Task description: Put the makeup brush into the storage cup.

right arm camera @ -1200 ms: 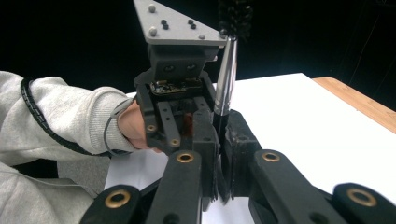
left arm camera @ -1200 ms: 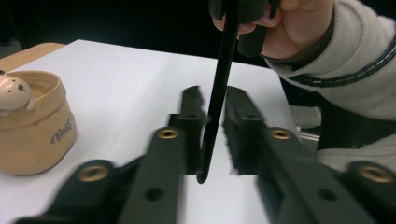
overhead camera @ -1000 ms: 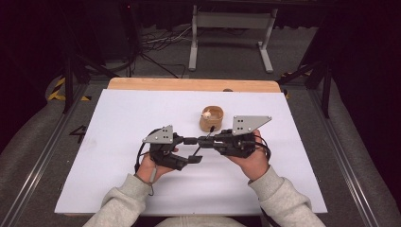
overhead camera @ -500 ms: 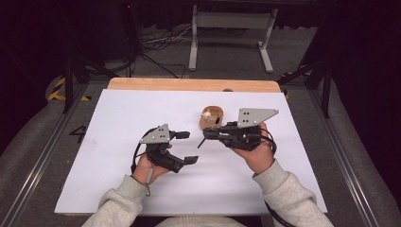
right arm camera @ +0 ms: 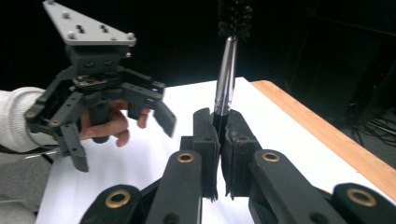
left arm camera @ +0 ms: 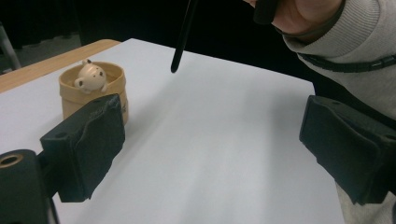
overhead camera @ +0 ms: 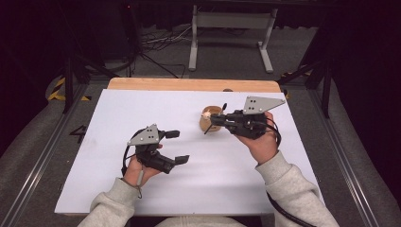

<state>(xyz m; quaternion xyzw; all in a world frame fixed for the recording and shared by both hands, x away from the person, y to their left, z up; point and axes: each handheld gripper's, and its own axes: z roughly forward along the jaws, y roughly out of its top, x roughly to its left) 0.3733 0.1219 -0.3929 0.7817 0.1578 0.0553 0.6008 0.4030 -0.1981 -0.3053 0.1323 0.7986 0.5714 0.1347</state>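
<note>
My right gripper [overhead camera: 215, 121] is shut on a thin brush [right arm camera: 227, 70] with a silver stem and a black bristle head, which stands up from the pinched jaws [right arm camera: 219, 123]. The brush's dark lower end [left arm camera: 183, 37] hangs above the white sheet. Just behind it stands a small wooden cup [overhead camera: 206, 125] with a pale bear figure [left arm camera: 91, 74] inside. My left gripper [overhead camera: 177, 147] hovers at the left, apart from the brush. Its jaws have just been opening and stand wide with nothing between the pads [left arm camera: 93, 140].
A white sheet [overhead camera: 142, 109] covers the table, with a bare wooden strip [overhead camera: 189, 84] along the far edge. Metal stand legs and cables lie on the floor beyond. Grey rails run along both sides of the table.
The two grippers met at the middle a second ago. Now they are apart: the left has opened and drawn back left, and the right has lifted rightward with the brush.
</note>
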